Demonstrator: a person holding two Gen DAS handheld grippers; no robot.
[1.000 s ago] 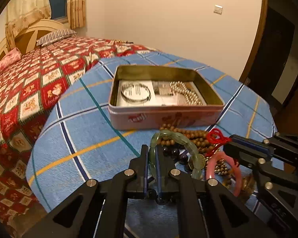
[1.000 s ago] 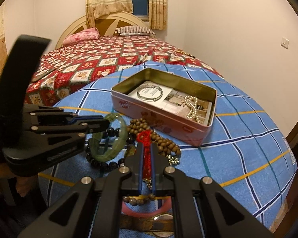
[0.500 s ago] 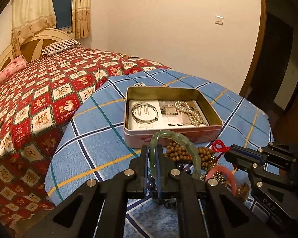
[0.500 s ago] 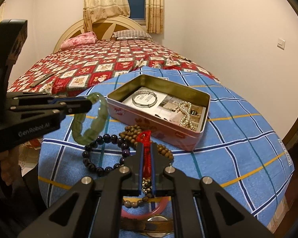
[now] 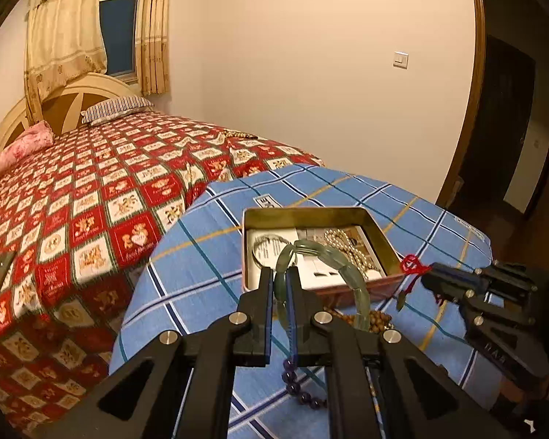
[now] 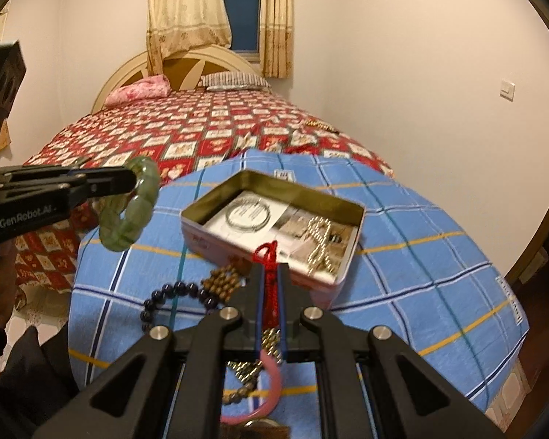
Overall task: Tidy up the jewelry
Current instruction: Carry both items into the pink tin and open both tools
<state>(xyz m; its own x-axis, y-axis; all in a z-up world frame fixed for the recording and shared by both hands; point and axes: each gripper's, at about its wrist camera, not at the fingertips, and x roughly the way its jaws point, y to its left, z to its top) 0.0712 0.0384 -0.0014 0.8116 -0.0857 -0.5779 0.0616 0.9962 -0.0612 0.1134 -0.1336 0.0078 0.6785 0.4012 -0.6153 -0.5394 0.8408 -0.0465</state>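
My left gripper (image 5: 280,274) is shut on a green jade bracelet (image 5: 333,259), held in the air in front of the open tin box (image 5: 377,226); the bracelet also shows in the right wrist view (image 6: 128,212). My right gripper (image 6: 271,270) is shut on a red knotted cord (image 6: 269,256) of a wooden bead string (image 6: 223,281), lifted near the tin (image 6: 216,226). The right gripper also shows in the left wrist view (image 5: 426,278). The tin holds a silver bangle (image 6: 247,214) and a pearl strand (image 6: 320,245) on paper.
A dark purple bead bracelet (image 6: 172,294), a pink bangle (image 6: 267,391) and small gold beads (image 6: 245,369) lie on the blue checked tablecloth (image 6: 421,256) near me. A bed with a red patterned cover (image 5: 91,190) stands behind the table.
Both grippers have risen from the table. The jade bracelet went up and toward the tin in my left gripper. The red cord lifted off the pile in my right gripper.
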